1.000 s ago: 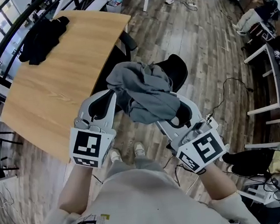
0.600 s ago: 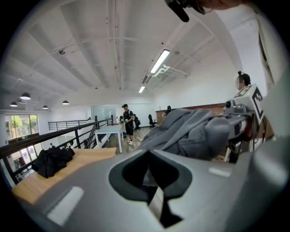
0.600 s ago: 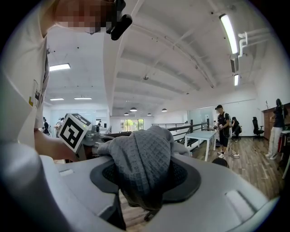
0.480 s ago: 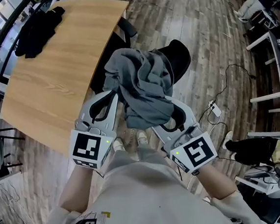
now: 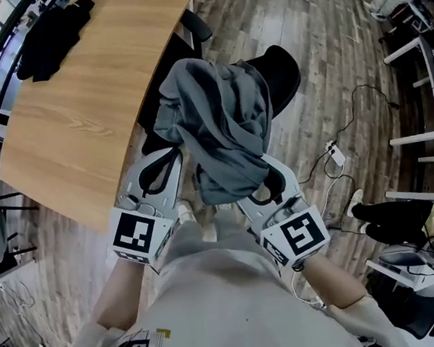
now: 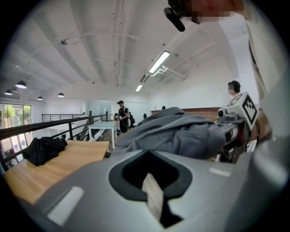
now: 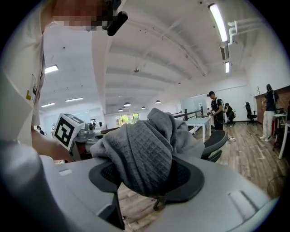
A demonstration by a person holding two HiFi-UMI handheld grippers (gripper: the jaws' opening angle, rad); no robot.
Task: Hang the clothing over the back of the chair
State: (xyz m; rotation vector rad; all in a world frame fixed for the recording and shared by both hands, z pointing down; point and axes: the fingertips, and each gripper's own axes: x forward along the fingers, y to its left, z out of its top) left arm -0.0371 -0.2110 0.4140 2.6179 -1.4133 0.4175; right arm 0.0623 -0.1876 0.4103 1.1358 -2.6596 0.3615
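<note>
A bunched grey garment (image 5: 220, 130) hangs between my two grippers, over the black chair (image 5: 277, 71) pushed up to the table. My left gripper (image 5: 175, 151) is closed, its tips on the garment's left edge; in the left gripper view the cloth (image 6: 181, 133) rises just past the left gripper (image 6: 147, 152). My right gripper (image 5: 266, 166) has a thick fold in it. In the right gripper view that fold (image 7: 140, 154) fills the right gripper (image 7: 149, 181), whose jaws are opening. The chair's back (image 7: 218, 139) shows beyond.
A curved wooden table (image 5: 81, 106) lies at the left with a black garment (image 5: 51, 36) on its far end. A power strip and cables (image 5: 336, 154) lie on the plank floor at the right, near white desks (image 5: 421, 73). People stand far off.
Both grippers have come down with the garment. The garment now covers more of the chair's back, and its folds hang longer between the grippers.
</note>
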